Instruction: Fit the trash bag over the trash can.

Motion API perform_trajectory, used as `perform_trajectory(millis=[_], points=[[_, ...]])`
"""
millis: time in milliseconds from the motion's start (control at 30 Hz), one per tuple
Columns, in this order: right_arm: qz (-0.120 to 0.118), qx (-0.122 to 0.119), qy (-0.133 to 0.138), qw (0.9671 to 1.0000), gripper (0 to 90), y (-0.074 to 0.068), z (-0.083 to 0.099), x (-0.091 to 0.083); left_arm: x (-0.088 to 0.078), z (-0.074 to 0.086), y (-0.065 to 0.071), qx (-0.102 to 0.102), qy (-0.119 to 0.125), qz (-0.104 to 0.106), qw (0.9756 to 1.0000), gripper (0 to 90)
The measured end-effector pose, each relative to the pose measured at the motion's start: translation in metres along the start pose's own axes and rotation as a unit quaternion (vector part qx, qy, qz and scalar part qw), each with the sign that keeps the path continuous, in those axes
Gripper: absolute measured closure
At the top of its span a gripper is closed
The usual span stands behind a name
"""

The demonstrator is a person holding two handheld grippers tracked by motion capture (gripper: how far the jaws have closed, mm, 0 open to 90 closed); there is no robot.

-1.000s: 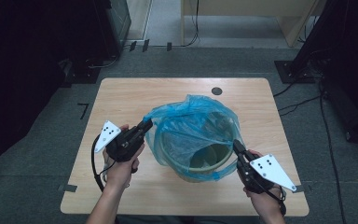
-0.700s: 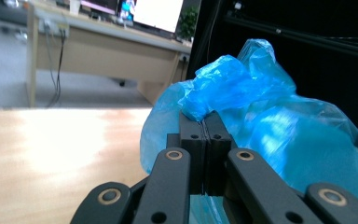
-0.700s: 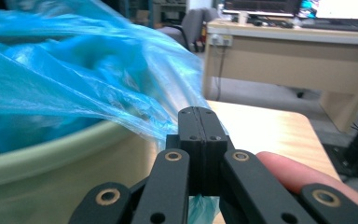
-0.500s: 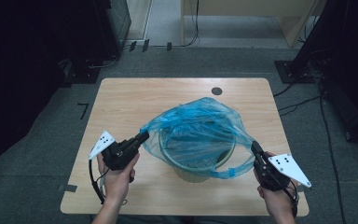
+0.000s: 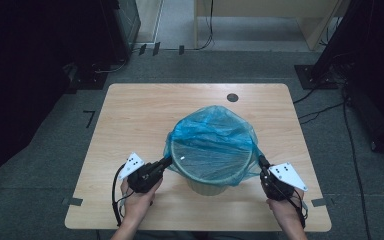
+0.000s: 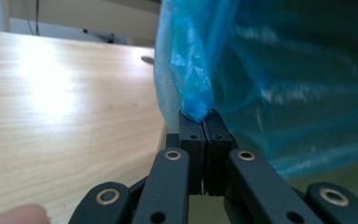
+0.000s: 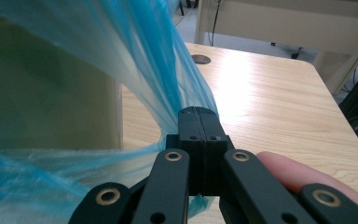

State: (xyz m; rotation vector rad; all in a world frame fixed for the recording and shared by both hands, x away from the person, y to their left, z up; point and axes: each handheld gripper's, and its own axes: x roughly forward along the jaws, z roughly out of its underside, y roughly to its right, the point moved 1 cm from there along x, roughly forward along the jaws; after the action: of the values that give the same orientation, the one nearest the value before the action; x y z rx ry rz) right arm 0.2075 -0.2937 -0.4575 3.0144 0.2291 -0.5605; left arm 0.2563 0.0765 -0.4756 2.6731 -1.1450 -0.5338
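At frame center, blue bag (image 5: pixel 212 132) over bin (image 5: pixel 207 186); left gripper (image 5: pixel 166 161) and right gripper (image 5: pixel 261 161) each clenched on bag edge.

- My surface (image 5: pixel 130 120) fills the middle of the high view, with the bin (image 5: pixel 207 186) standing right of centre in its lower half.
- The bag (image 5: pixel 212 135) sits in the bin, draped over its rim.
- My left tongs (image 5: pixel 167 161) meet the bag at the bin's left edge, my right tongs (image 5: pixel 261 161) at its right edge.
- A grommet (image 5: pixel 232 97) lies on the surface above the bin, toward the frame's top.
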Motion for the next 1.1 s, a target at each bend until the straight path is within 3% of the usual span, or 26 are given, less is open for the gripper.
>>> perform_trajectory(millis=[133, 267, 367, 467, 567, 633, 700, 767, 800, 867, 967, 1033, 1100], points=[[-0.001, 0.007, 0.011, 0.9999, 90.0, 0.003, -0.004, -0.005, 0.004, 0.007, -0.010, -0.023, -0.025, 0.008, 0.9994, 88.3], [-0.004, 0.003, 0.022, 0.9998, 90.0, 0.001, -0.007, -0.010, 0.008, 0.010, -0.009, -0.010, -0.043, -0.003, 0.9990, 86.5], [-0.004, -0.011, 0.021, 0.9997, 90.0, -0.002, -0.005, -0.010, 0.006, 0.010, -0.008, -0.007, -0.039, -0.009, 0.9992, 84.0], [-0.006, -0.019, 0.006, 0.9998, 90.0, -0.004, 0.000, -0.005, 0.000, 0.006, -0.007, -0.008, -0.013, -0.002, 0.9999, 83.6], [-0.012, -0.024, -0.017, 0.9995, 90.0, -0.006, 0.008, 0.003, -0.007, 0.002, -0.005, -0.002, 0.019, 0.021, 0.9996, 83.2], [-0.025, -0.023, -0.040, 0.9986, 90.0, -0.008, 0.014, 0.009, -0.009, 0.001, -0.002, 0.013, 0.027, 0.038, 0.9988, 83.1], [-0.030, -0.028, -0.048, 0.9980, 90.0, -0.010, 0.016, 0.011, -0.007, 0.003, -0.002, 0.013, 0.016, 0.061, 0.9979, 83.1], [-0.029, -0.032, -0.049, 0.9978, 90.0, -0.012, 0.016, 0.010, -0.001, 0.007, -0.006, -0.013, -0.017, 0.103, 0.9944, 82.0], [-0.026, -0.035, -0.048, 0.9979, 90.0, -0.012, 0.015, 0.009, 0.000, 0.009, -0.009, -0.015, -0.031, 0.104, 0.9939, 81.9], [-0.012, -0.044, -0.026, 0.9986, 90.0, -0.013, 0.012, 0.003, 0.003, 0.012, -0.011, -0.003, -0.055, 0.077, 0.9955, 82.5], [-0.007, -0.054, 0.012, 0.9985, 90.0, -0.014, 0.007, -0.008, 0.010, 0.020, -0.017, 0.008, -0.108, 0.036, 0.9935, 82.3], [0.003, -0.064, 0.028, 0.9976, 90.0, -0.015, 0.003, -0.013, 0.013, 0.023, -0.020, 0.011, -0.117, 0.008, 0.9931, 81.2], [-0.001, -0.067, 0.025, 0.9974, 90.0, -0.016, 0.002, -0.013, 0.013, 0.022, -0.021, 0.008, -0.113, -0.005, 0.9936, 79.4]])
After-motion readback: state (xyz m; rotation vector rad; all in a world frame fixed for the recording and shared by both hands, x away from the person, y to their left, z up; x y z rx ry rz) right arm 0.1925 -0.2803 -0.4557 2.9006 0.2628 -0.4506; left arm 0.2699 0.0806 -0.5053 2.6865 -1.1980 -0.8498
